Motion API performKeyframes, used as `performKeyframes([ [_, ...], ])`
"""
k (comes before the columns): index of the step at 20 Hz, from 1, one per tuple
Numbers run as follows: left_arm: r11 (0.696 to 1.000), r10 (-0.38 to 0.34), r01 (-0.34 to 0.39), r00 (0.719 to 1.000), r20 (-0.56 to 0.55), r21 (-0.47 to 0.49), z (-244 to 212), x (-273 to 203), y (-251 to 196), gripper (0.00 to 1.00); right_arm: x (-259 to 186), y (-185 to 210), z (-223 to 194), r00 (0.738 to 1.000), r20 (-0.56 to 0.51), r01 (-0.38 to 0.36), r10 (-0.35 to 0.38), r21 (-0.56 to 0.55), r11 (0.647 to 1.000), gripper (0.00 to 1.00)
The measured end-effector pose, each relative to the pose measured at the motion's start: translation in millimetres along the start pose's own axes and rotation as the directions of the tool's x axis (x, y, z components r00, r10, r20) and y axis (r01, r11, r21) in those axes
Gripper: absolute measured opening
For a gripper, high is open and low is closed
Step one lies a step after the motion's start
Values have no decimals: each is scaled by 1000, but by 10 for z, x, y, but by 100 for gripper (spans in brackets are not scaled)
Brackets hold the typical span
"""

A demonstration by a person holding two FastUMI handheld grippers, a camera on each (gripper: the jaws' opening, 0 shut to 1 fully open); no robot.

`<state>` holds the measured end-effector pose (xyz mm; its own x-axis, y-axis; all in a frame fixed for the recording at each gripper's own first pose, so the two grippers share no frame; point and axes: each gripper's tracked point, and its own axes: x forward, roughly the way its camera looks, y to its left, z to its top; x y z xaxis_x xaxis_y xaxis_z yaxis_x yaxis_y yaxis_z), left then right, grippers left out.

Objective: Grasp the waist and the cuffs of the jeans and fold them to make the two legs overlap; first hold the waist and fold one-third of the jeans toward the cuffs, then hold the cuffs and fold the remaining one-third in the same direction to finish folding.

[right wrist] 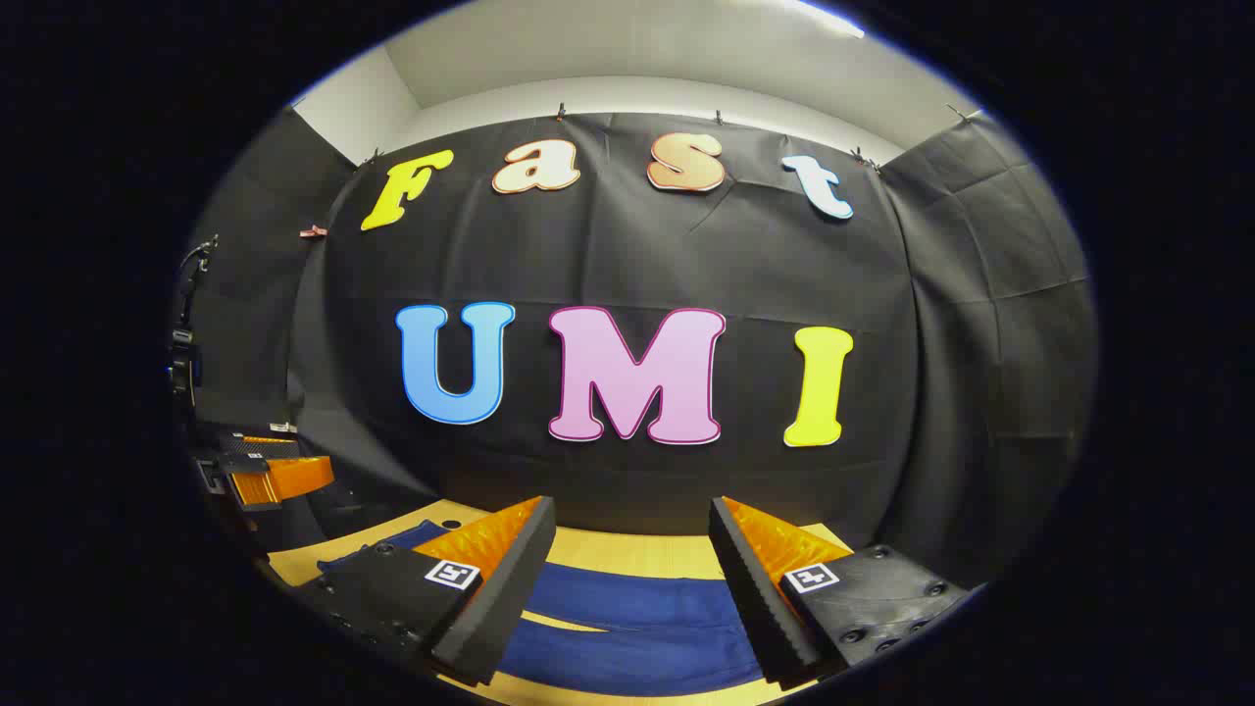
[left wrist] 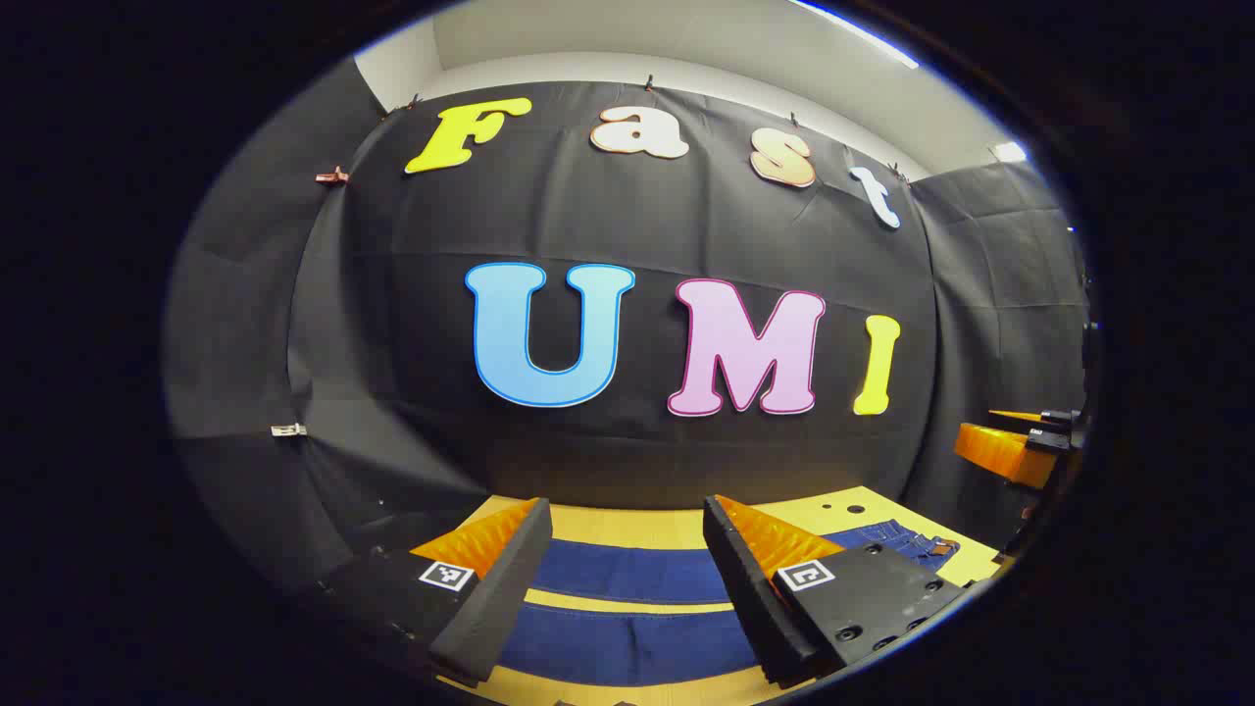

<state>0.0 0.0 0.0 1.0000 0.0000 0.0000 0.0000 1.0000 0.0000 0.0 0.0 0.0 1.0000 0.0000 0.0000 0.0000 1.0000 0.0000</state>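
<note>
Jeans [left wrist: 627,608] lie flat on the tabletop [left wrist: 608,528], legs apart, below my left gripper [left wrist: 620,579], its fingers spread wide and empty; the waist shows at right. In the right gripper view, my right gripper [right wrist: 627,583] hangs equally wide and empty above the legs, my left gripper off left. Folding looks unstarted; next, I judge, lowering onto waist and cuffs.

table [left wrist: 627,528]: light wood | on it: blue jeans [left wrist: 627,574], laid flat
</note>
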Motion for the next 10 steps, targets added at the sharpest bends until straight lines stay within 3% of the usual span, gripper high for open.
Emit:
performKeyframes([
  [5,1000,-16,16,1000,7,10,25,7,48,96,60,93,10,1000,0,-11,11,-8,1000,99],
  [10,1000,-19,19,1000,-2,21,12,20,73,96,131,141,11,1000,0,-21,21,-1,1000,96],
])
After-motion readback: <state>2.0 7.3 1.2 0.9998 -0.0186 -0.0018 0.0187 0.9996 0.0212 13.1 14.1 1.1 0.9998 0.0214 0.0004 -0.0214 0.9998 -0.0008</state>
